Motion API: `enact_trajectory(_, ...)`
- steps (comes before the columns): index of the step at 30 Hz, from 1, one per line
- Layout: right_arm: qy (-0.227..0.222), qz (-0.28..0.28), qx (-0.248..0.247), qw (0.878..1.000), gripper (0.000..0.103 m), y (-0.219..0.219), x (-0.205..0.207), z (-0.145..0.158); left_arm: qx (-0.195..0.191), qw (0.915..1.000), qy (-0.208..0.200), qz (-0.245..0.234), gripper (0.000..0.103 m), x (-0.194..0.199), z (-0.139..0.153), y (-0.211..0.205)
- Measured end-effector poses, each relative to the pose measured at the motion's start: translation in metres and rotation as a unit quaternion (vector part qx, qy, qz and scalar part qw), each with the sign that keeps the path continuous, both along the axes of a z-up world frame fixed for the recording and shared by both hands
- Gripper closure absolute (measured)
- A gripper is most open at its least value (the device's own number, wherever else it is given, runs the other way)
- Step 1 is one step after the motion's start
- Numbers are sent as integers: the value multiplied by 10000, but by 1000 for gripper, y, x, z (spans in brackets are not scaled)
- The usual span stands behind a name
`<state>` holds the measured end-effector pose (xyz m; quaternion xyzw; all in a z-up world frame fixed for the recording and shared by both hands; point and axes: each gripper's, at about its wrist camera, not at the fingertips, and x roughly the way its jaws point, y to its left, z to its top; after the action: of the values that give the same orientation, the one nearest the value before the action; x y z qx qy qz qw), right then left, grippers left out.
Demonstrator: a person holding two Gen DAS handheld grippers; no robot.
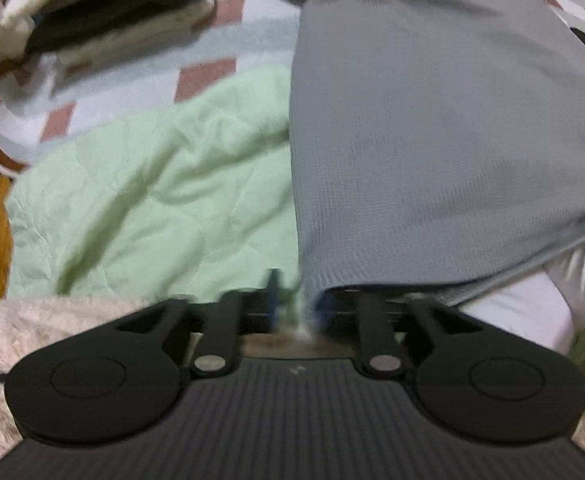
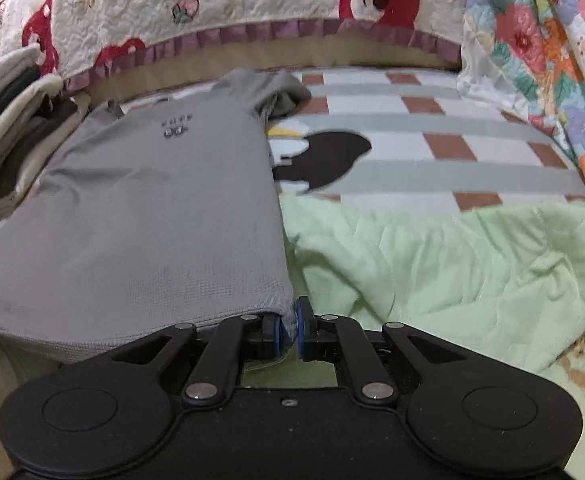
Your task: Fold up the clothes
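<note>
A grey shirt (image 2: 152, 208) is lying lengthwise on the bed, with its sides folded in to make a long narrow strip. Its collar end is pointing away toward the bear-print quilt (image 2: 252, 8) that is draped along the far edge of the bed, and a small dark print is showing on its chest. The near part of the shirt is resting on a pale green blanket (image 2: 432, 272), while the far part is lying on the checked sheet (image 2: 432, 120).

The right gripper (image 2: 289, 326) is sitting at the near right corner of the shirt's hem. Its jaws are standing almost closed, with only a narrow gap between the blue pads, and a thin bit of the grey hem is appearing to pass between them.

The left gripper (image 1: 298, 312) is sitting at the near left corner of the same hem. The left wrist view is blurring here, and the cloth is covering the right-hand finger, so I cannot tell how far those jaws are standing apart or whether they are holding the fabric.

A stack of folded clothes (image 2: 8, 120) is sitting on the bed just beside the shirt's left edge. A flowered quilt (image 2: 540, 60) is hanging at the far right.
</note>
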<state>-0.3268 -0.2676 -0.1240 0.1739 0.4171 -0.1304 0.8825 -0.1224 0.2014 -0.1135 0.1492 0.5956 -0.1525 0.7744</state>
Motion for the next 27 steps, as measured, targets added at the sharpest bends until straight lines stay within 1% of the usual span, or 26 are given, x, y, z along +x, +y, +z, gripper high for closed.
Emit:
enact_trajectory(1, 40, -25, 105, 9999, 80, 0, 0, -2, -99, 9998, 163, 44, 57, 1, 0, 4)
enact_trajectory(2, 20, -65, 323, 9995, 77, -1, -1, -1, -244, 9993, 271, 102, 57, 4, 3, 9)
enact_trajectory(3, -133, -90, 623, 9979, 69, -5, -4, 6, -375, 9987, 348, 55, 57, 6, 9, 12)
enact_trajectory(4, -357, -87, 899, 9953, 56, -8, -7, 16, -469, 9981, 381, -76, 57, 8, 19, 15)
enact_trajectory(5, -548, -36, 1033, 9931, 51, -9, -10, 27, -530, 9979, 322, -174, 57, 10, 30, 17)
enact_trajectory(6, -708, 60, 1033, 9921, 45, -8, -11, 38, -641, 9976, 230, -158, 56, 13, 43, 22)
enact_trajectory(7, -867, 157, 1033, 9907, 45, -7, -12, 50, -755, 9970, 136, -136, 53, 15, 56, 28)
enact_trajectory(9, -1146, 344, 825, 9894, 45, -1, -7, 64, -1030, 9947, -44, -19, 50, 21, 81, 40)
enact_trajectory(11, -1409, 530, 549, 9871, 41, 6, 0, 74, -1160, 9927, -316, 66, 49, 26, 94, 47)
enact_trajectory(12, -1540, 622, 410, 9853, 40, 9, 4, 79, -1141, 9923, -463, 111, 49, 31, 99, 45)
enact_trajectory(14, -1661, 711, 371, 9828, 40, 14, 27, 82, -1092, 9909, -759, 202, 49, 41, 107, 42)
enact_trajectory(16, -1726, 707, 466, 9813, 40, 16, 60, 87, -1122, 9874, -1115, 76, 49, 52, 117, 28)
enact_trajectory(18, -1760, 734, 571, 9800, 40, 13, 99, 95, -1065, 9819, -1563, -78, 48, 65, 124, 11)
enact_trajectory(19, -1749, 775, 554, 9800, 40, 10, 119, 99, -1032, 9788, -1761, -183, 48, 71, 126, 2)
enact_trajectory(21, -1727, 856, 520, 9799, 40, 6, 160, 105, -986, 9695, -2211, -373, 45, 88, 126, -19)
enact_trajectory(23, -1704, 938, 486, 9797, 40, 2, 201, 111, -928, 9616, -2523, -546, 41, 112, 120, -38)
enact_trajectory(24, -1673, 1039, 451, 9794, 40, 1, 221, 112, -875, 9581, -2661, -594, 40, 126, 115, -46)
enact_trajectory(27, -1427, 1580, 195, 9769, 40, 5, 286, 110, -751, 9539, -2823, -685, 40, 170, 89, -78)
